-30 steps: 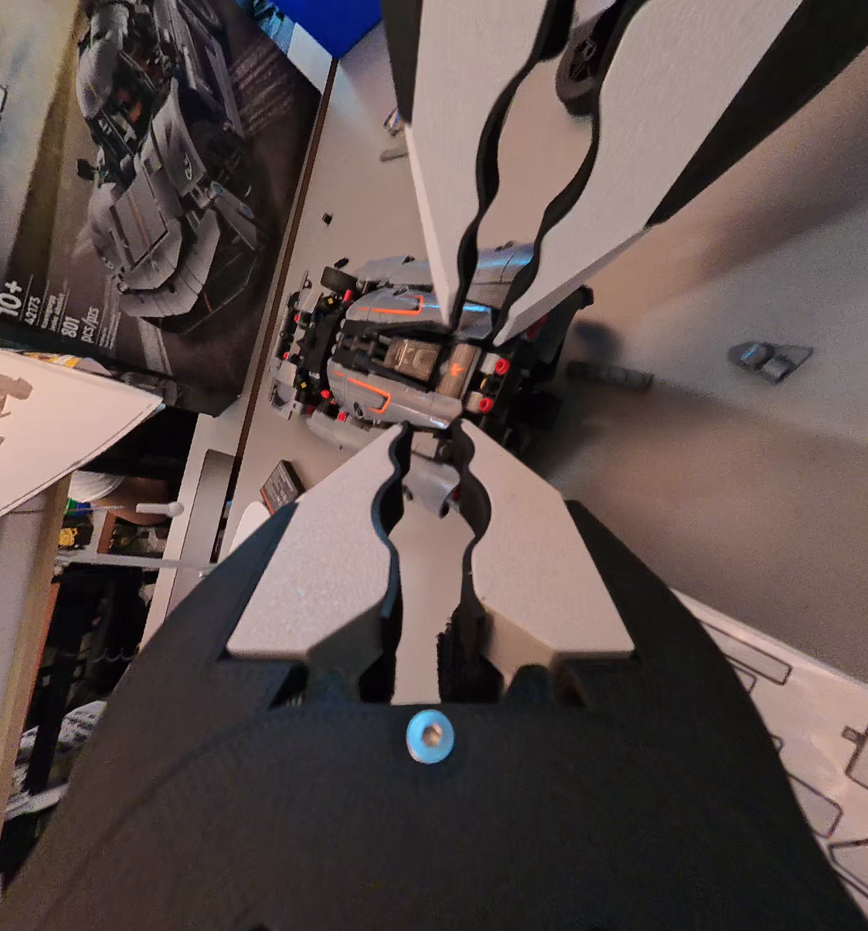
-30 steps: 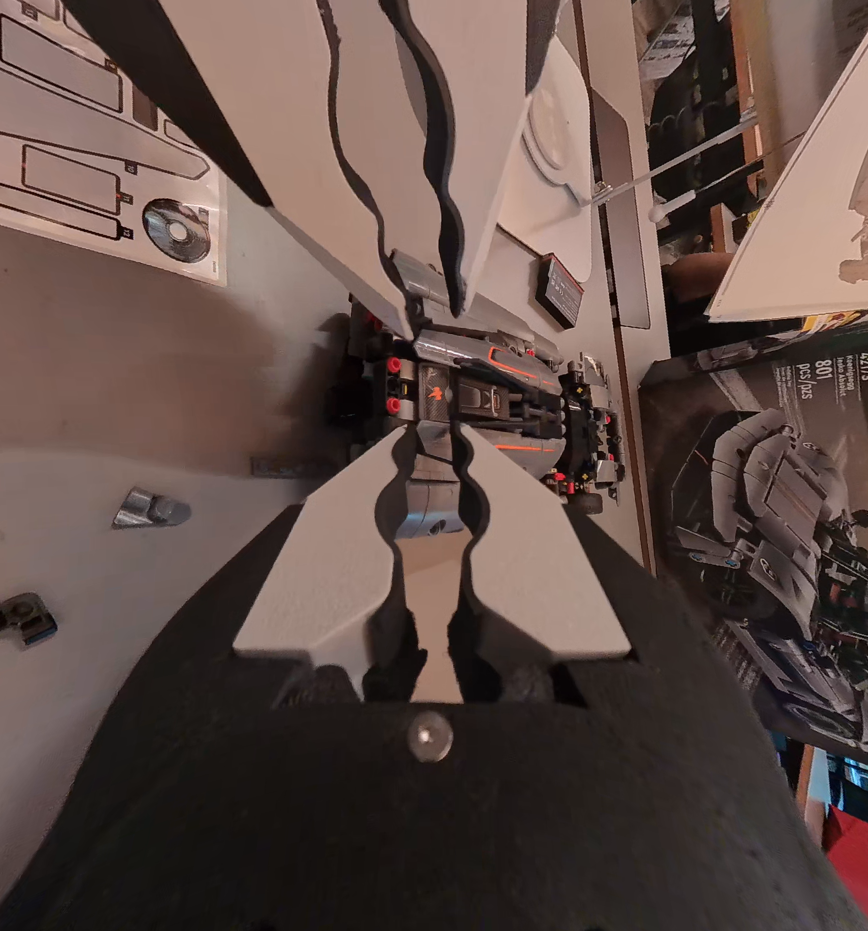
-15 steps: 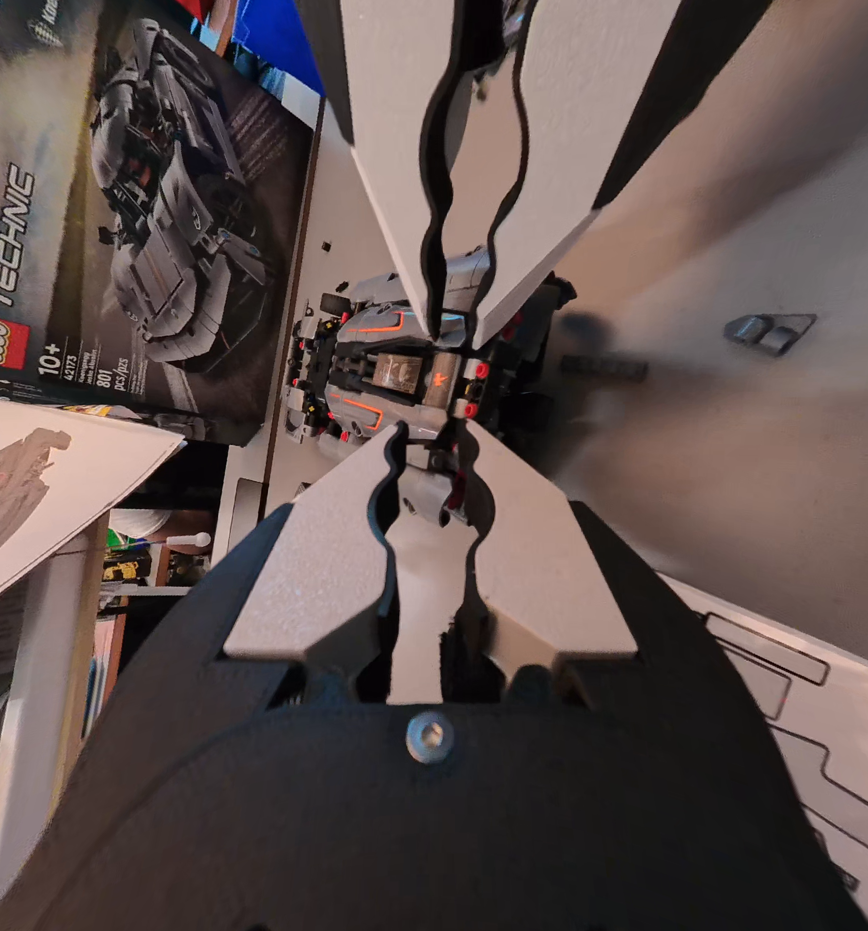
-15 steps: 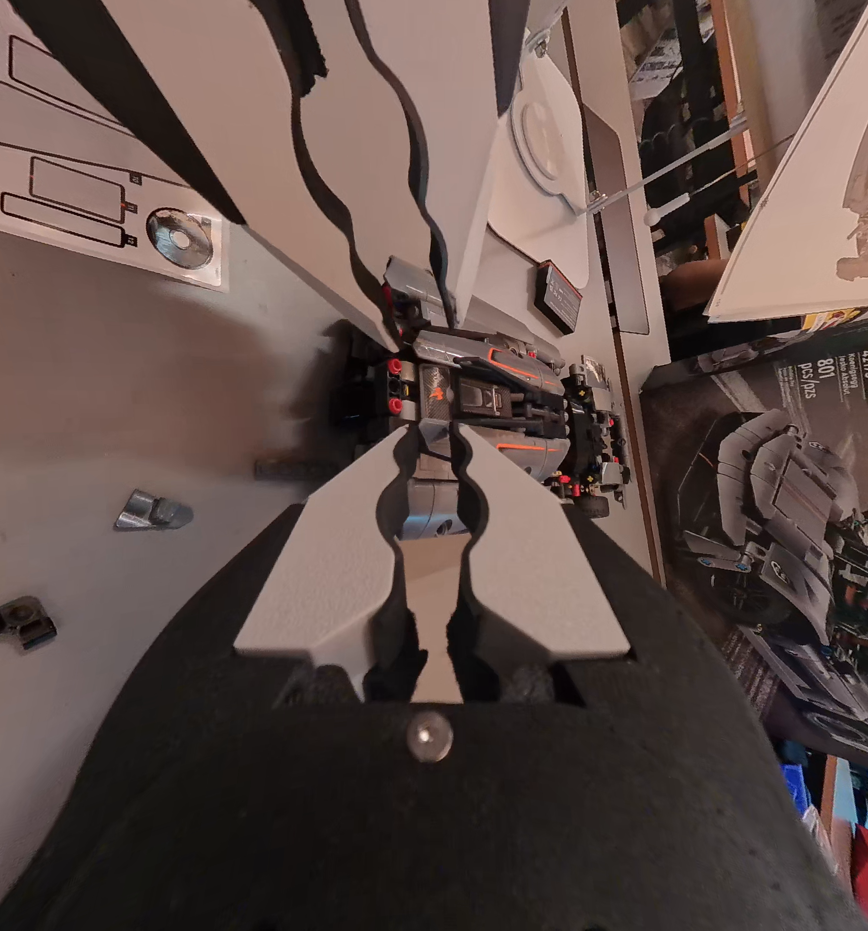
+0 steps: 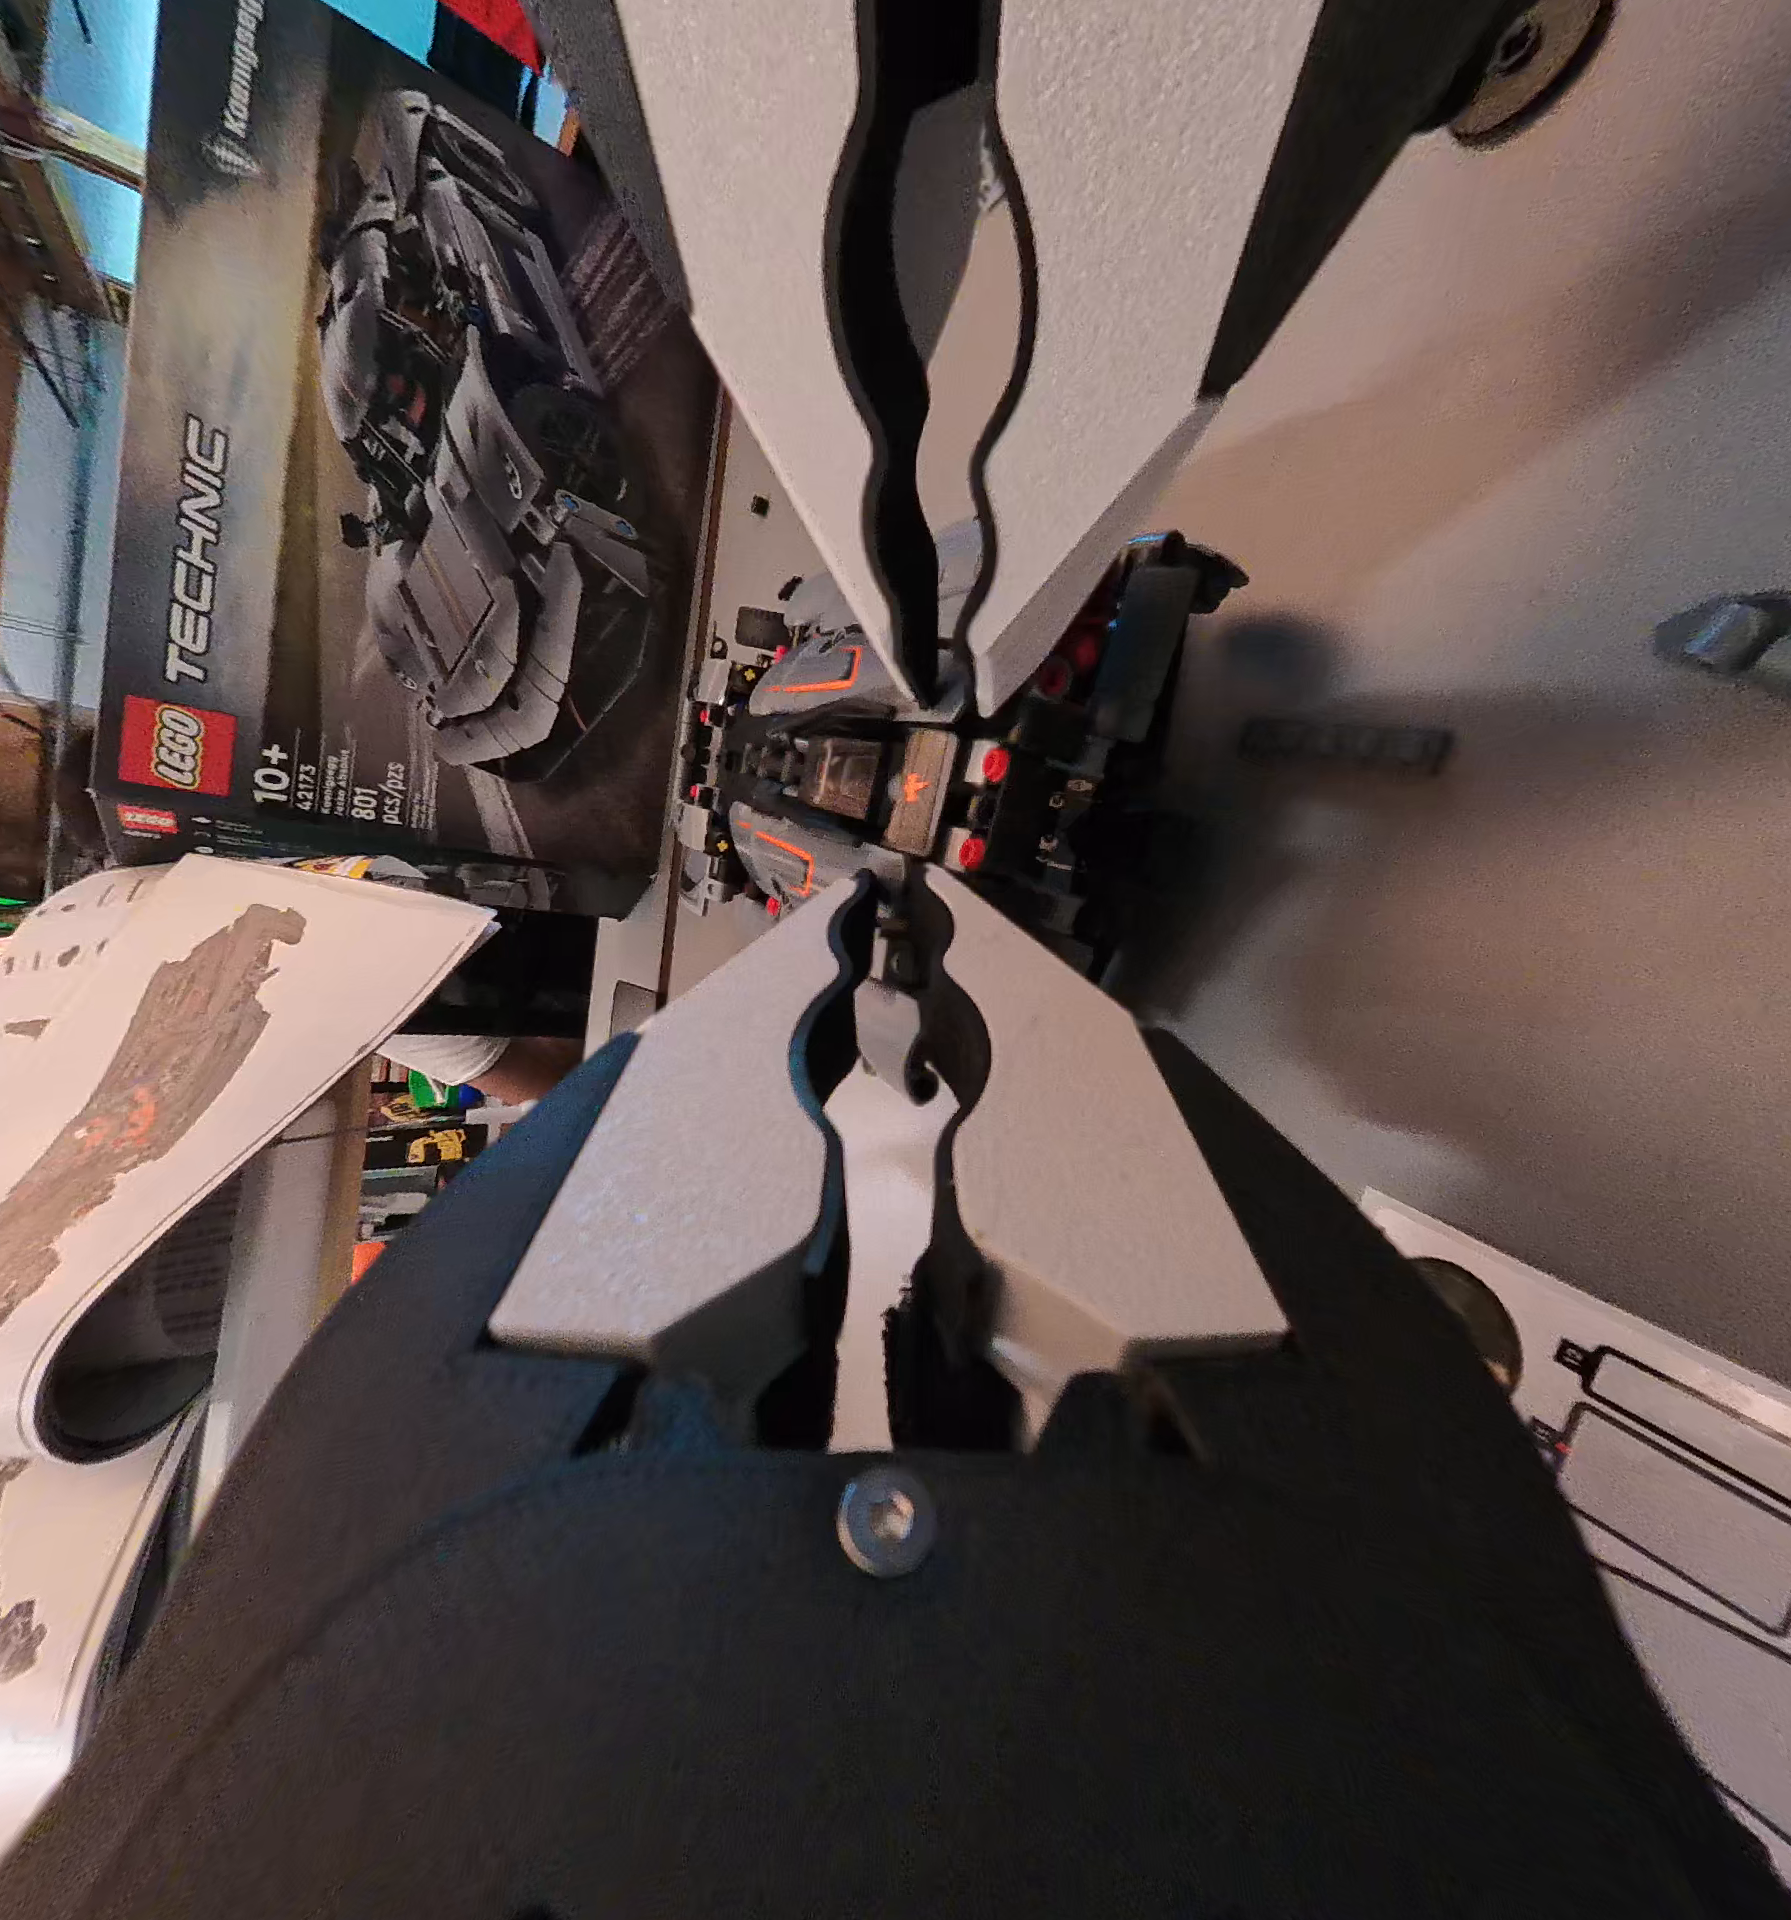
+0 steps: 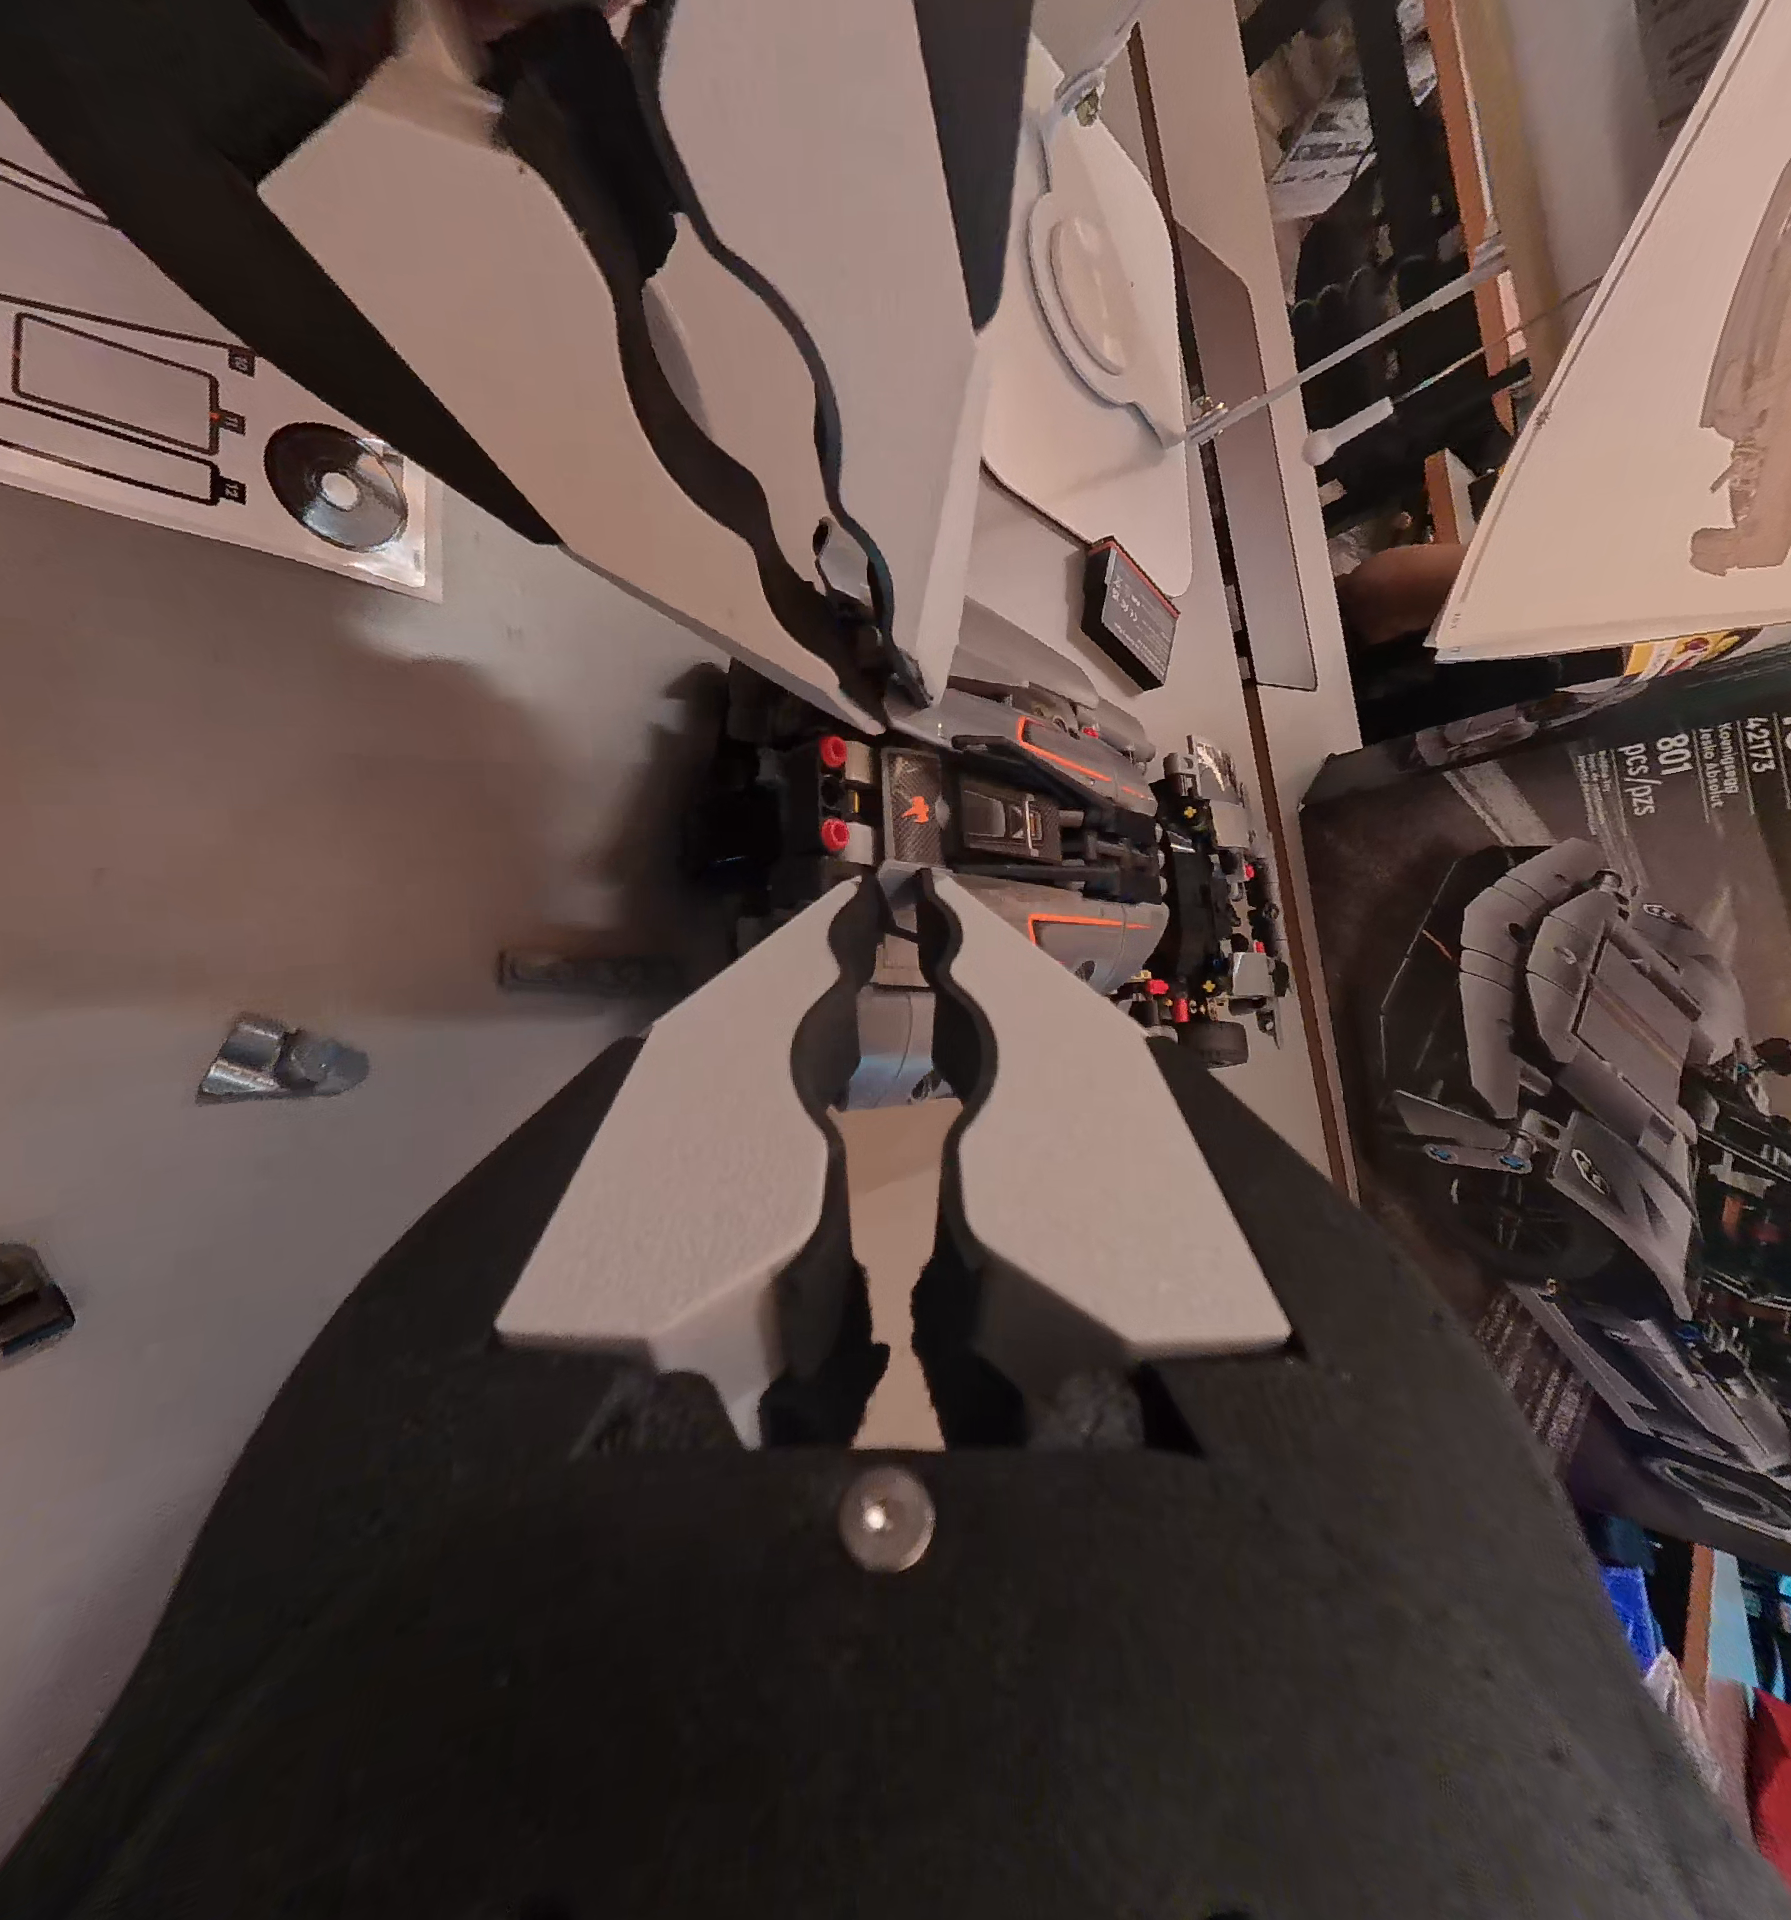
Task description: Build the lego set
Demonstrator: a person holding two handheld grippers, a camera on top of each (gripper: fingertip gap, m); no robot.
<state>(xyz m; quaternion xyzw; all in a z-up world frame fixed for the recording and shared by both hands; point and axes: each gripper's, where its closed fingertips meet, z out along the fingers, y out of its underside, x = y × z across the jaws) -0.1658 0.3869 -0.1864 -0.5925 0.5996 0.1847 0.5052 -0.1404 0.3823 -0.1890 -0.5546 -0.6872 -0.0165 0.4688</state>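
While resting on the grey tabletop [image 5: 1493,987], a grey-and-black lego car [image 5: 849,774] with orange stripes is gripped from opposite sides. It is clamped at one side panel by the nearly closed fingers of the left gripper [image 5: 896,894], and at the other by those of the right gripper [image 6: 896,883]. Loose grey pieces [image 6: 283,1060] are scattered nearby; the set's box [image 6: 1618,1091] is seen beyond.

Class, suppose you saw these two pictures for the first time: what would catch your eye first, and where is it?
First, the half-built grey and black toy car with orange stripes, lying on the pale grey table at the centre of both views. Two pale claws close on it from opposite sides: the right claw grips a grey side panel, and the left claw does likewise. Beside the car stands the dark printed set box.
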